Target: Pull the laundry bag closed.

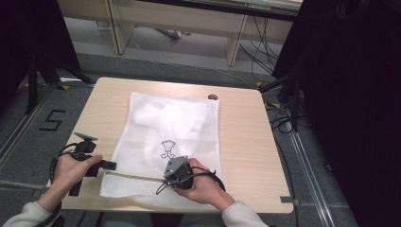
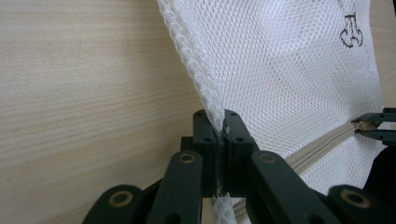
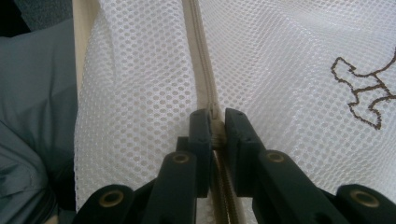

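Observation:
A white mesh bag [image 1: 175, 123] with a brown stitched figure [image 1: 167, 148] lies flat on the wooden table [image 1: 246, 142]. A beige zipper [image 1: 137, 177] runs along the bag's near end. My left gripper [image 1: 111, 165] sits at the bag's left edge. In the left gripper view its jaws [image 2: 220, 135] are shut on the doubled mesh edge [image 2: 205, 88]. My right gripper [image 1: 166, 179] rests on the zipper, held by a hand. In the right gripper view its jaws [image 3: 215, 133] are shut on the zipper pull, with the zipper [image 3: 201, 56] running ahead. The right gripper's tips [image 2: 362, 126] show in the left gripper view too.
A small dark object [image 1: 213, 97] lies at the table's far edge, just beyond the bag. Bare wood lies to the right of the bag. Black stands and cables [image 1: 283, 118] crowd the floor at the right. Grey cloth [image 3: 32, 116] lies off the table's near edge.

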